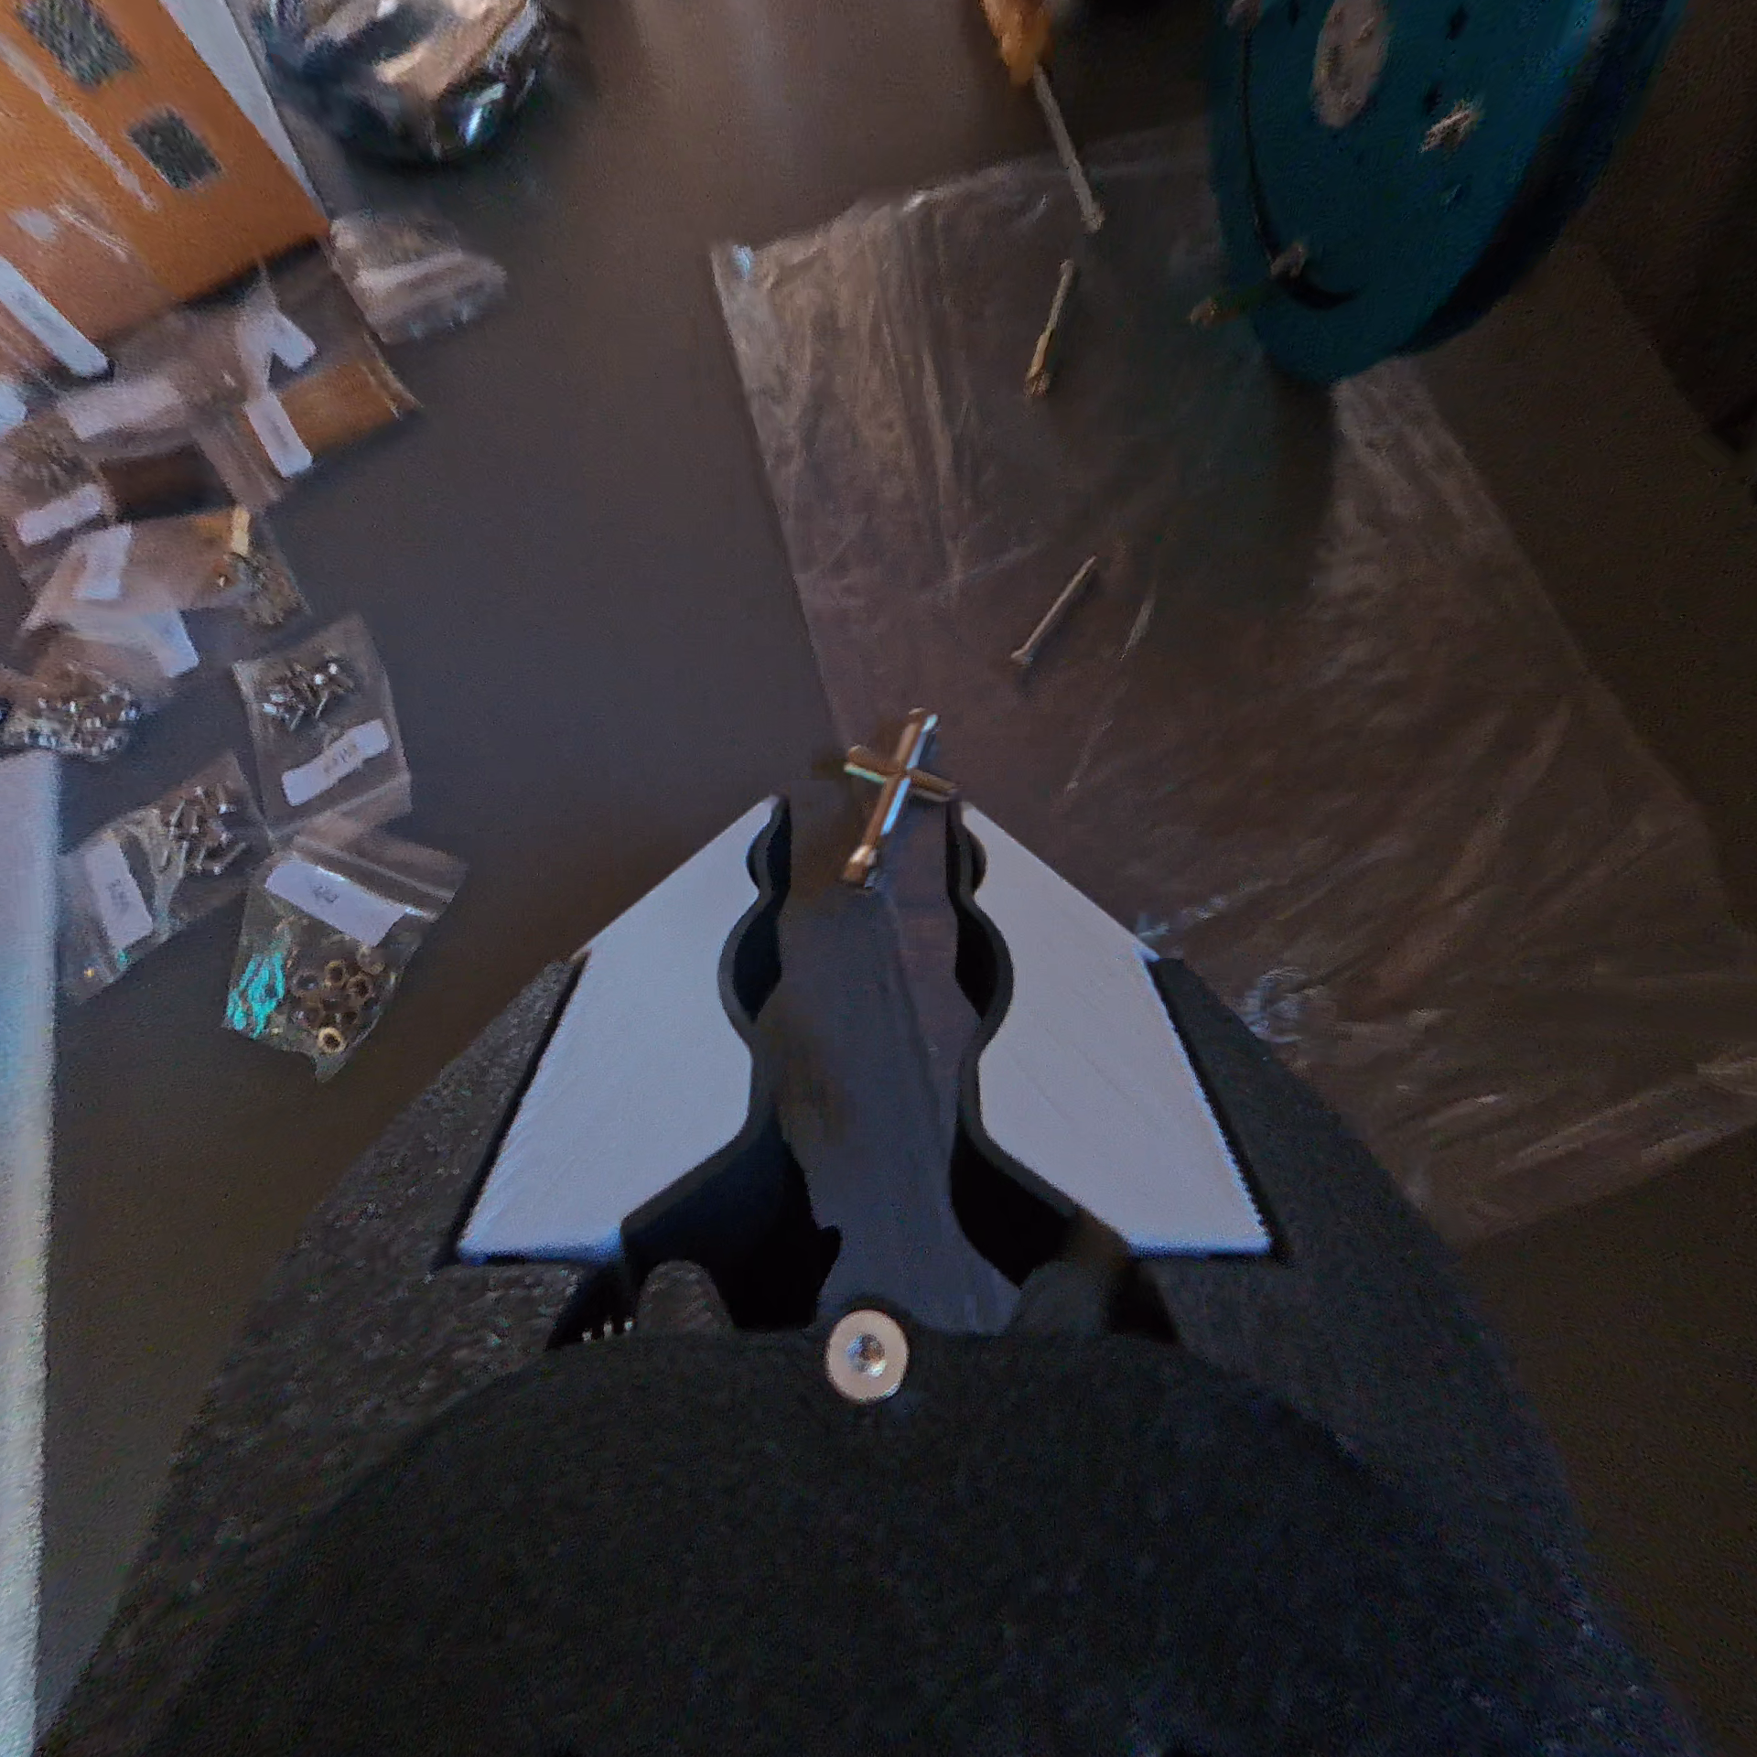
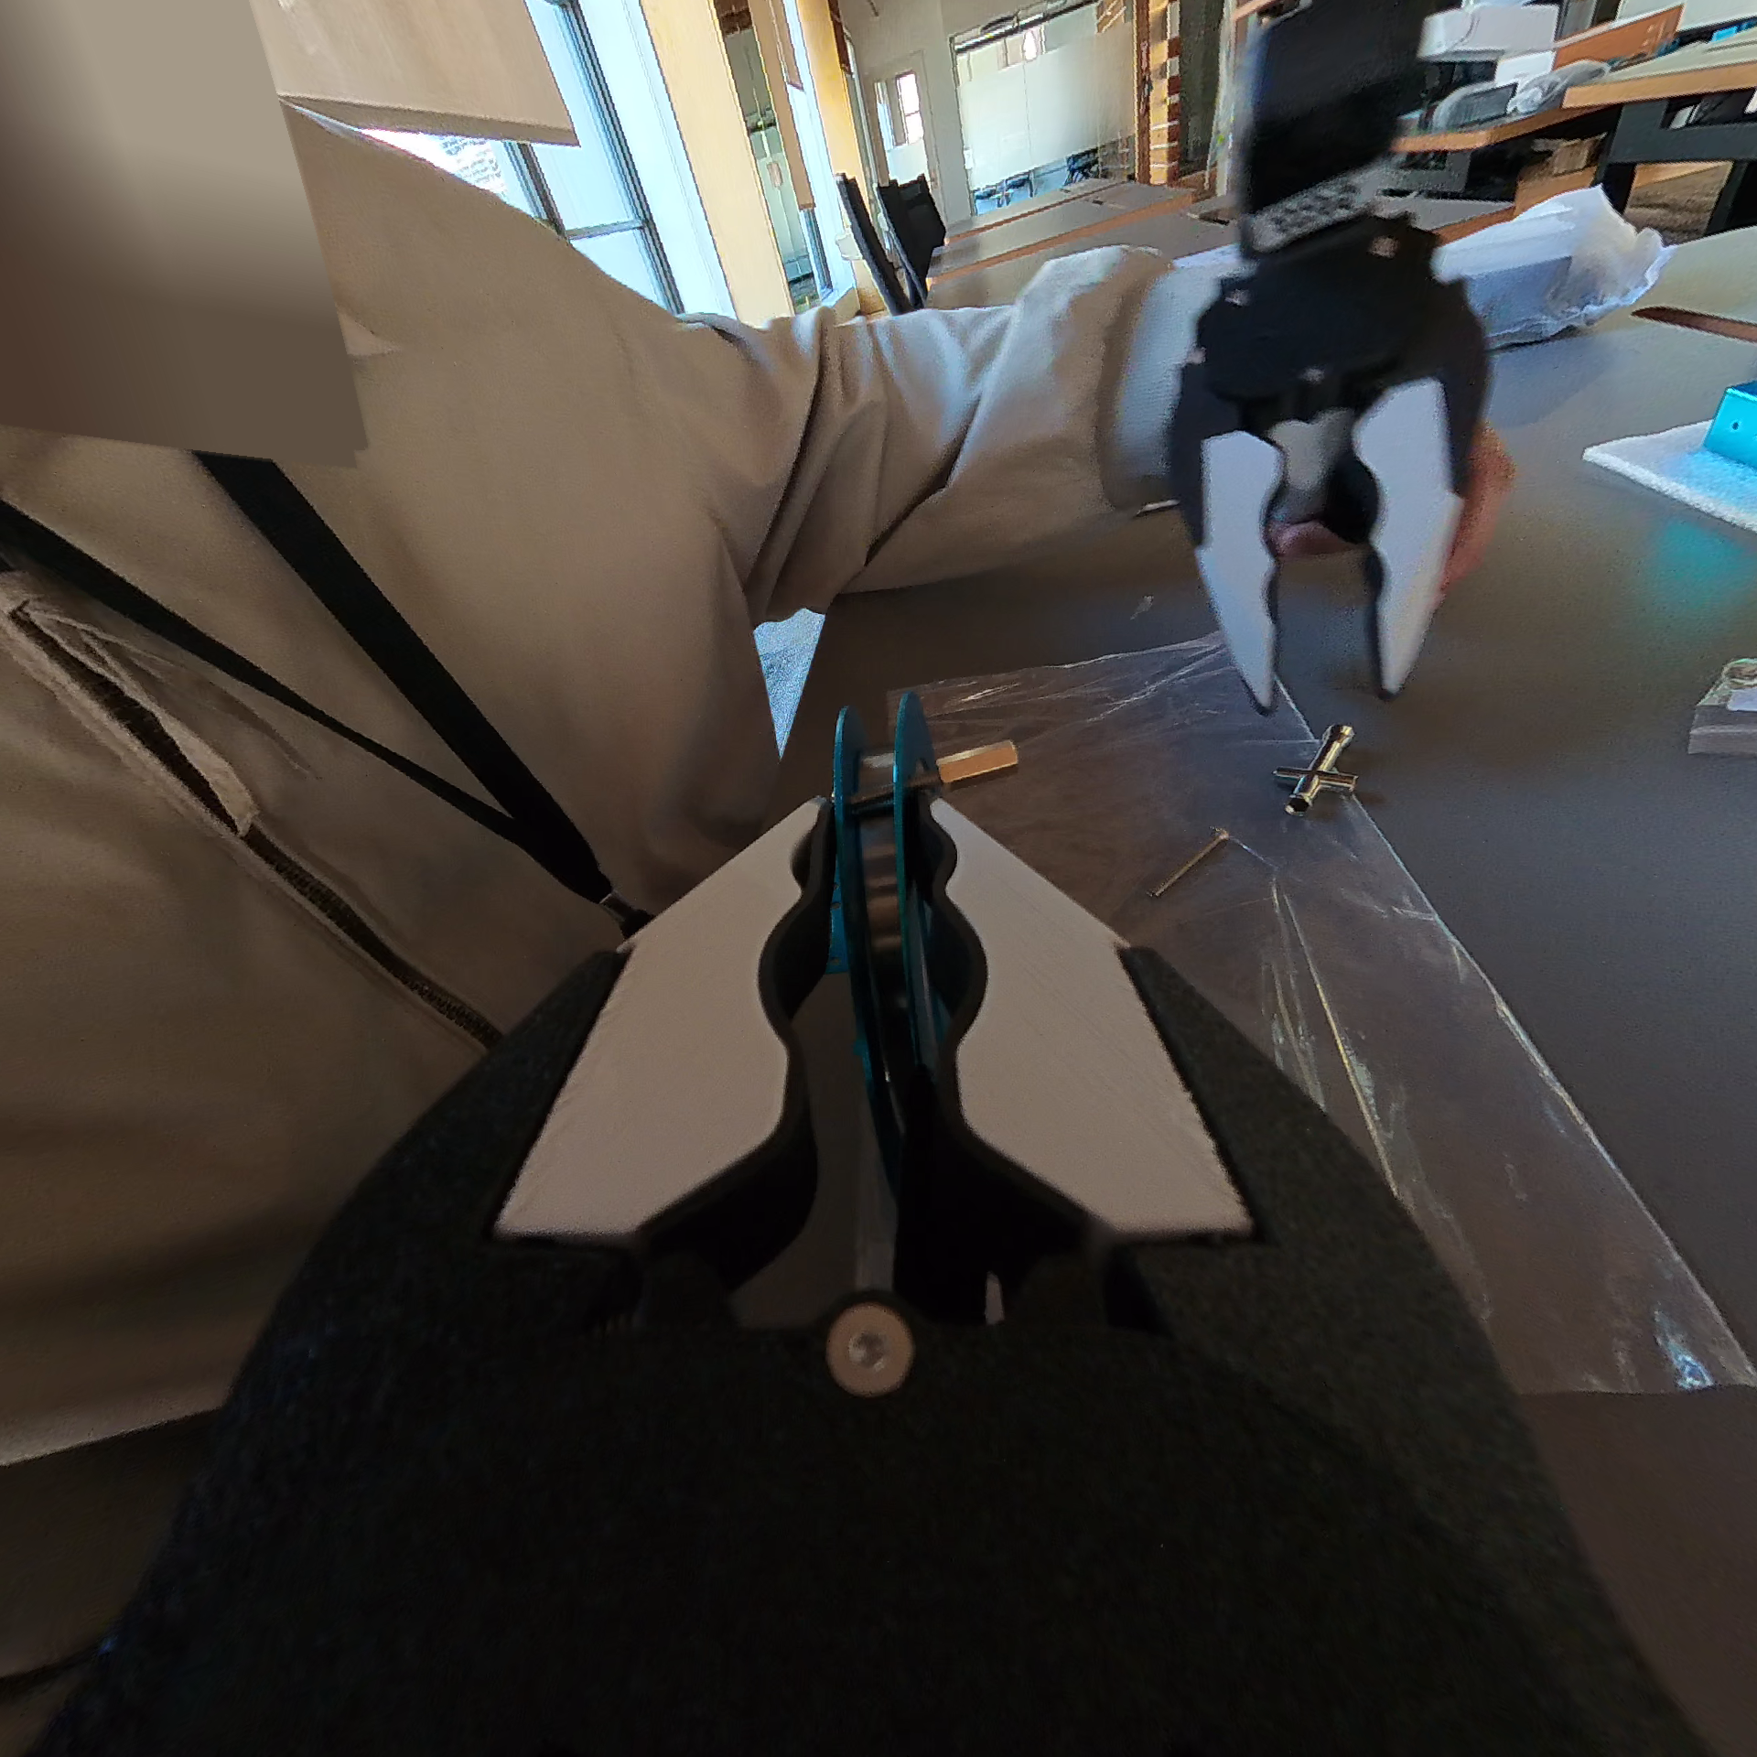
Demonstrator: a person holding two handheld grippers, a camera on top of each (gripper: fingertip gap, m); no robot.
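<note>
Left tool (image 2: 1322, 699): jaws apart, empty, hovering just above the cross-shaped socket wrench (image 2: 1317, 772)
Wrench position: flat on the grey bench (image 1: 570, 570), at the edge of the clear plastic sheet (image 1: 1331, 761)
Right tool (image 2: 879, 827): clamped on the blue twin-disc assembly (image 2: 913, 761), brass standoff (image 2: 979, 762) protruding
Advice: centre the jaws over one wrench arm; keep the disc assembly steady
Loose parts: long screws (image 1: 1053, 608) on sheet; hardware bags (image 1: 323, 951) well apart
</note>
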